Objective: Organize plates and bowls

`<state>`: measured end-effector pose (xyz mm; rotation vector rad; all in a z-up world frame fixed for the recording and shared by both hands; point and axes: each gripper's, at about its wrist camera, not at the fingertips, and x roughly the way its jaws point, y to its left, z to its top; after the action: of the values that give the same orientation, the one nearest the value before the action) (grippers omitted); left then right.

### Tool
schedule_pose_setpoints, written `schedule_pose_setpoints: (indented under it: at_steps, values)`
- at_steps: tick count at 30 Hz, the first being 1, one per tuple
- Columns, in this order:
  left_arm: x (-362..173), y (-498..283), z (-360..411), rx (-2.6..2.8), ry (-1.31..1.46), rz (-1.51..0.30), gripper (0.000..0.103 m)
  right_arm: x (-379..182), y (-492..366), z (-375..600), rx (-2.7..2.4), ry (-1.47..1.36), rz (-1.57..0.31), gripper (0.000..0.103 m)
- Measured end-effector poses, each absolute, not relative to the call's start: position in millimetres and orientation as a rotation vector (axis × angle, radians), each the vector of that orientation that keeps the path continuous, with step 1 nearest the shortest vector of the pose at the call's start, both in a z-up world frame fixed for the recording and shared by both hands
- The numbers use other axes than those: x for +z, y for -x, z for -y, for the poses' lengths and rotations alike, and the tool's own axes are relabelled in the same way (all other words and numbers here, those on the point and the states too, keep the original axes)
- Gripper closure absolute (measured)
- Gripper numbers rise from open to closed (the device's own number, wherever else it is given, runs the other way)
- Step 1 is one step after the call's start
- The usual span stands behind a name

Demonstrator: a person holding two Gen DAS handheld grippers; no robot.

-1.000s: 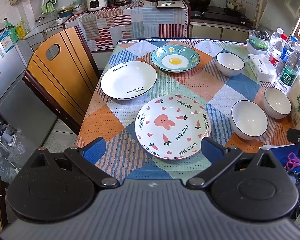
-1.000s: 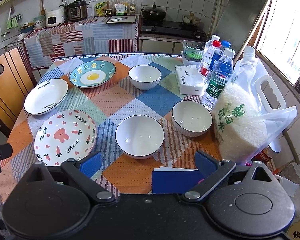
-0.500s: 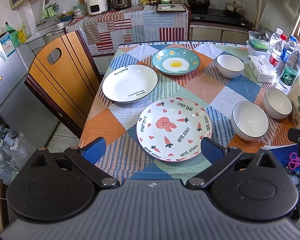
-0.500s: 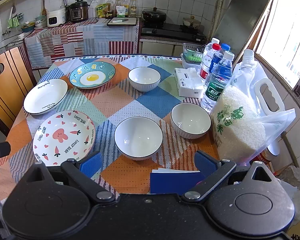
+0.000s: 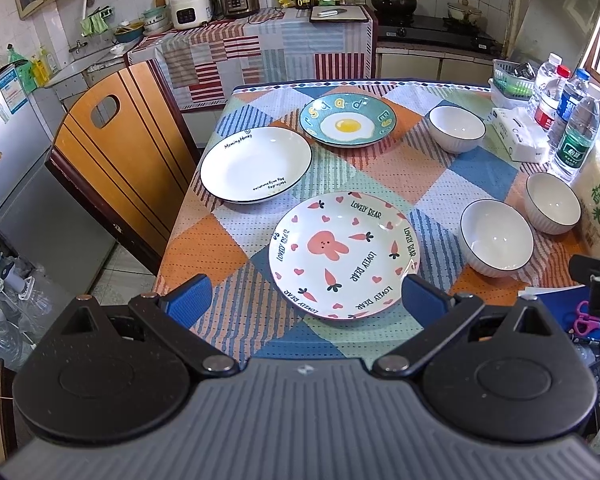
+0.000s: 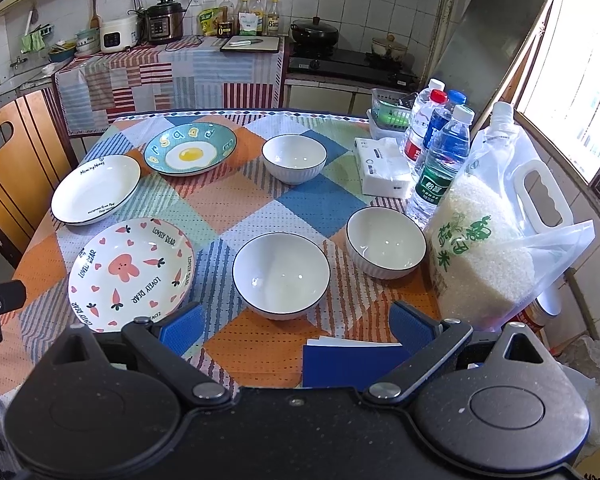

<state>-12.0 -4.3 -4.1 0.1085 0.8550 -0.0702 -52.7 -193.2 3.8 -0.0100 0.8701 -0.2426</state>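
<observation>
Kitchen counters and a stove sit behind a table (image 5: 472,168) covered in a patchwork cloth, where three plates and three bowls lie spread out, none stacked yet

On the left half lie the plates: a bunny plate (image 5: 344,254) nearest the front edge, a white plate (image 5: 256,164) behind it to the left, and an egg plate (image 5: 348,120) farther back. On the right half sit the bowls: a near bowl (image 6: 281,276), a right bowl (image 6: 385,242) just beside it toward the rice bag (image 6: 480,248), and a far bowl (image 6: 294,158) well apart at the back, near the tissue pack (image 6: 384,166) and water bottles (image 6: 440,160)

The left tool (image 5: 306,300) hangs over the front edge with its jaws spread wide and empty, and the bunny plate lies straight ahead, its near rim falling between the two pads. The right tool (image 6: 296,324) is likewise wide apart and empty, with the near bowl directly in front and centred between its pads; a blue booklet (image 6: 352,364) lies just under its right pad

Each tool is therefore nearer its own group: left for plates, right for bowls. Plates are round, so no long axis matters; the shallow rim looks like the only place to pinch. A likely first move is the left tool dropping onto the bunny plate's near rim, or the right tool onto the near bowl's wall
</observation>
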Motion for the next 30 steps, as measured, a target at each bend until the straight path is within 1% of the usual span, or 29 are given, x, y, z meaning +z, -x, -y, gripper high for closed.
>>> schedule_pose_setpoints:
  at_steps: [17,21,25,27,30]
  values:
    - [-5,14,3,-0.078,-0.106,-0.856,0.001,2,53,191,-0.223,0.008,-0.832,0.003]
    - [-8,10,-1,-0.09,-0.107,-0.865,0.001,0,52,190,-0.221,0.036,-0.756,0.003]
    - [-16,-2,-7,-0.075,-0.132,-0.861,0.001,-11,50,191,-0.19,0.072,-0.582,0.003]
    - [-21,-9,-9,-0.062,-0.153,-0.853,0.001,-17,45,193,-0.153,0.071,-0.523,0.003]
    - [-29,-21,-14,-0.061,-0.179,-0.857,0.001,-25,31,198,-0.061,-0.007,-0.544,0.003]
